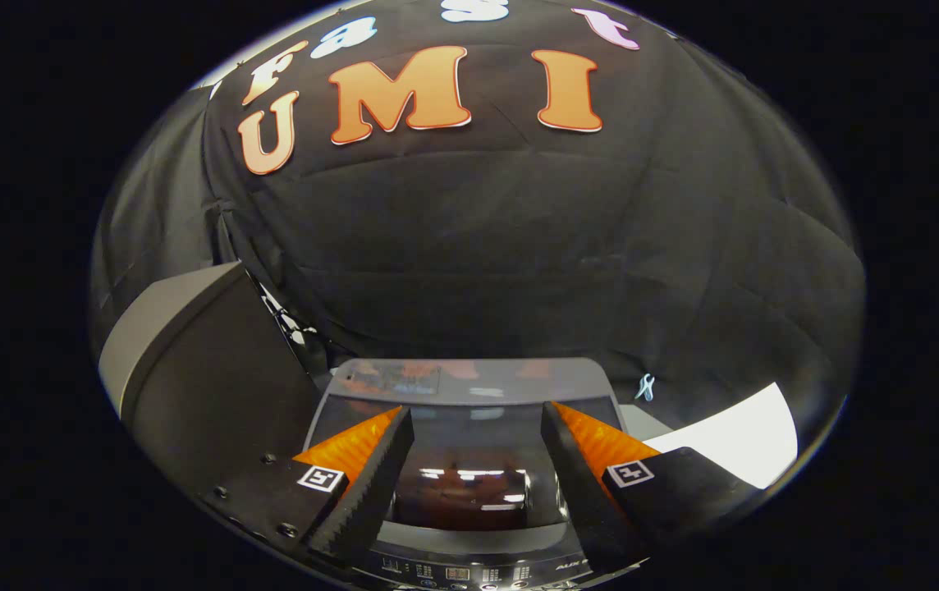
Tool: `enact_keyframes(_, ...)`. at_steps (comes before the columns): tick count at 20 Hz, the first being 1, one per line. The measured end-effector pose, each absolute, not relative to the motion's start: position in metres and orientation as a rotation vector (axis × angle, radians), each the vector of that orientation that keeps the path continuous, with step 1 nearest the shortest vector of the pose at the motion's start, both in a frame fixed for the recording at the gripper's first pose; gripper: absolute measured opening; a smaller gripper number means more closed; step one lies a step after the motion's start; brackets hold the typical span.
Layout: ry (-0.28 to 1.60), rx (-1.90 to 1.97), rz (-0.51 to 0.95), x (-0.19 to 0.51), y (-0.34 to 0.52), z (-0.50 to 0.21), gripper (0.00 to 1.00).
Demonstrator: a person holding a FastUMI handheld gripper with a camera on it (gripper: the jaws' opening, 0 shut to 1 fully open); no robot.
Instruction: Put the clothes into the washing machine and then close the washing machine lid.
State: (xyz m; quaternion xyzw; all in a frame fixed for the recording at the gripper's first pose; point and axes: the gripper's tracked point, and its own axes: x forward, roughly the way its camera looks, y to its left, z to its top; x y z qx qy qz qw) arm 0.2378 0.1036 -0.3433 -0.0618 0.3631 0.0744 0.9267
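Above the seemingly closed washing machine lid (pixel 469 460), open empty claw (pixel 476 423).

Black cloth booth wall (pixel 478 246) is what we see beyond the fingers, creased and draped, running up and around both sides. Left of the fingers we have a dark grey box-like unit (pixel 207 369) with a paler top edge, standing close against the cloth; we can't tell what it is. Between it and the wall there's a thin gap with bright specks. Right of the fingers, a white flat surface (pixel 736 439) lies low, well lit. A small pale clip-like item (pixel 644 387) sits on the cloth just above it. Lighting overall dim.
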Motion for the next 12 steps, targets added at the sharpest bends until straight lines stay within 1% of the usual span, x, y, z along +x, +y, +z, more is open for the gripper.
enact_keyframes(6, 0.726, -0.101, 0.123, 0.237, 0.098, -0.338, 1.00)
enact_keyframes(12, 0.613, -0.093, 0.137, 0.232, 0.121, -0.286, 0.99)
